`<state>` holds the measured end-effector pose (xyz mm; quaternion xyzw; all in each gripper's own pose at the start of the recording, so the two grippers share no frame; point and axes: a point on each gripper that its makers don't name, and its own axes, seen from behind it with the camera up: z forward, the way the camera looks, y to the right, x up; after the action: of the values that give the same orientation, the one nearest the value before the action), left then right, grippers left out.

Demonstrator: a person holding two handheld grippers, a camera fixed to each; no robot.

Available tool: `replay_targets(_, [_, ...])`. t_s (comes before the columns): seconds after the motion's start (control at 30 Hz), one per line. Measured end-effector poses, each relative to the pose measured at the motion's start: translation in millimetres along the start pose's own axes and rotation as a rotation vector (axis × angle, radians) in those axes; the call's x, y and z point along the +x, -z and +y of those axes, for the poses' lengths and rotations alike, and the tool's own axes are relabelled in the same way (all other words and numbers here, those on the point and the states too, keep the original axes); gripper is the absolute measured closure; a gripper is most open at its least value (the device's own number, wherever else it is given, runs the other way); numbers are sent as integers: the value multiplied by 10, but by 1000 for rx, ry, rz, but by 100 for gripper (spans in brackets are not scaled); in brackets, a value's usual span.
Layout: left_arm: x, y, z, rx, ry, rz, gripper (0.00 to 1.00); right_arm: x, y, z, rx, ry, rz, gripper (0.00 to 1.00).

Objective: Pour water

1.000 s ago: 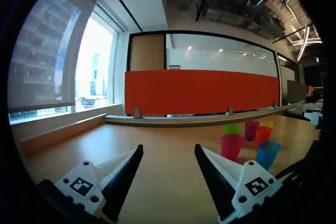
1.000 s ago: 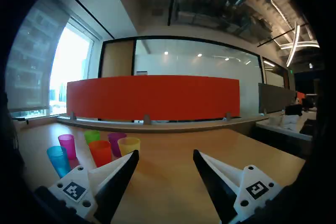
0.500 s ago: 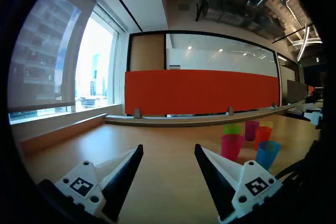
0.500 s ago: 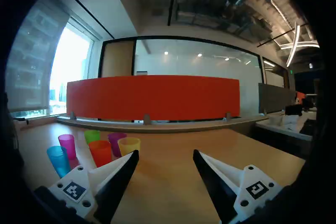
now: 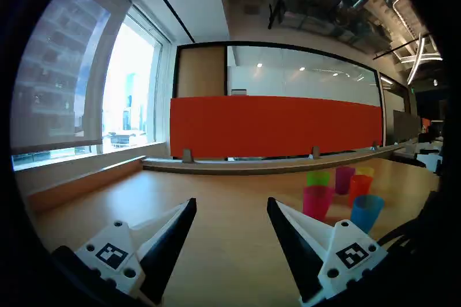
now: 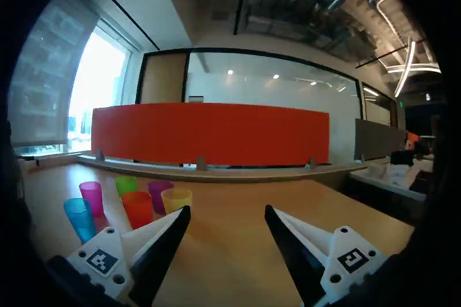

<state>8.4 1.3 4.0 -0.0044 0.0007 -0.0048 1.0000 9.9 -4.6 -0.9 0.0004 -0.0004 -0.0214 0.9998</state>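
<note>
Several coloured plastic cups stand in a cluster on the wooden table (image 5: 230, 192). In the left gripper view they sit to the right: a pink cup (image 5: 317, 201), a blue cup (image 5: 366, 212), an orange cup (image 5: 359, 188), a green cup (image 5: 318, 178), a purple cup (image 5: 344, 178) and a yellow cup (image 5: 365, 171). My left gripper (image 5: 230, 209) is open, left of the cups, holding nothing. In the right gripper view the cups sit at the left: blue cup (image 6: 79, 219), pink cup (image 6: 91, 198), orange cup (image 6: 137, 208), yellow cup (image 6: 176, 200). My right gripper (image 6: 226, 215) is open, just right of them.
An orange partition panel (image 5: 271, 125) runs along the table's far edge. A bright window (image 5: 124, 99) and a wooden sill are at the left. Desks with dark and white items (image 6: 397, 171) lie beyond the table's right edge.
The right gripper view has tilted up slightly, so the cups and table sit a little lower. The left gripper has barely moved. Both grippers stay open.
</note>
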Motion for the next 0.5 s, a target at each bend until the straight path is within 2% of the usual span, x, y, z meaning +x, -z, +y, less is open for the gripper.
replay_targets(0.2, [255,-29,75,-39,28,13,10,298,32,-129,26,43,18,0])
replay_targets(0.5, [547,-31,180,-106,29,3,10,603,53,-238,56,42,35,0])
